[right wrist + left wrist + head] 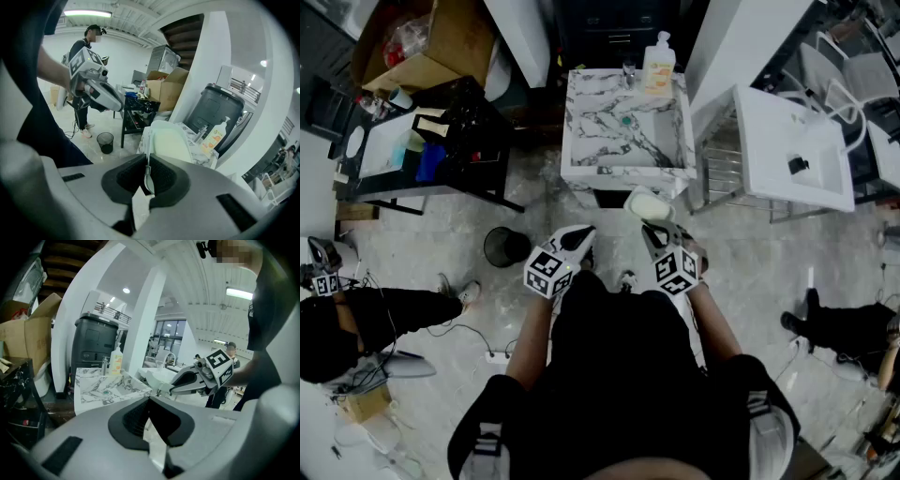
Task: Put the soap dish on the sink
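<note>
The marble sink (pixel 591 112) was the biggest thing that mattered here. It stood just ahead of the person, with a drain in the bowl and a flat rim all around.

The soap dish (pixel 168 143) was not on the sink yet. It was up in the air, near the sink's front edge, and it stood on its side, not flat. It was a pale dish with a raised lip.

I think it was light, stiff and smooth, likely plastic. A smooth dish can slip or swing when it is held by one thin edge. Holding it by the lip looked like the best way, since the lip gave the jaws something to bite. It should be turned flat before it goes down on the rim.

The right gripper (pixel 147 161) had its jaws pressed tight on the edge of the soap dish. The left gripper (pixel 150 399) had its jaws pressed together with nothing in them, and it hung beside the right one.

The soap bottle (pixel 659 64) at the back of the sink had an orange label. The words on it were too small to read. Each gripper's cube had black and white square markers, not words. I could not read any brand name.
</note>
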### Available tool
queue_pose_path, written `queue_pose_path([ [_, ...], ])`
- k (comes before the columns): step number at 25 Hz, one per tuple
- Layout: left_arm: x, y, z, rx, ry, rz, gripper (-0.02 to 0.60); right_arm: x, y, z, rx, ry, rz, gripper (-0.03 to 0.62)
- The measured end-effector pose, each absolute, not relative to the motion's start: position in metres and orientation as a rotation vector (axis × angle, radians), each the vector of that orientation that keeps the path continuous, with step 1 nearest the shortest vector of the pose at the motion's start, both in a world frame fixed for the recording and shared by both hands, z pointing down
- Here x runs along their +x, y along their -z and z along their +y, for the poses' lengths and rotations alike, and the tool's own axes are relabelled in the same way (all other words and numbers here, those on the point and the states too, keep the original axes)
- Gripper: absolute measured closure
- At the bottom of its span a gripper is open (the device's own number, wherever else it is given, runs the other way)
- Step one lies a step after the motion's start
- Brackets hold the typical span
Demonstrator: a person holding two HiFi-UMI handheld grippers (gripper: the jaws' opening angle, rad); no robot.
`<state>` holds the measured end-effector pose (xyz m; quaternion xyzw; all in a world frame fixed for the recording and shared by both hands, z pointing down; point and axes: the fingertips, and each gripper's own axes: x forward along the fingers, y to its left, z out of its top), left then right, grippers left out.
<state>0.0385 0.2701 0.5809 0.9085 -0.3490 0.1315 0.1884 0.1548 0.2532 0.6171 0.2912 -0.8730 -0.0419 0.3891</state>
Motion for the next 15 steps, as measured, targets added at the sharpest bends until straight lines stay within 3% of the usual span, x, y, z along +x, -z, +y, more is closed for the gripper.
queue_pose_path([
  [15, 0.040, -0.574, 0.270, 2.609, -0.352, -0.935, 0.588, 0.143, -0.581, 0.267, 0.751, 0.183, -2.240, 0.579],
])
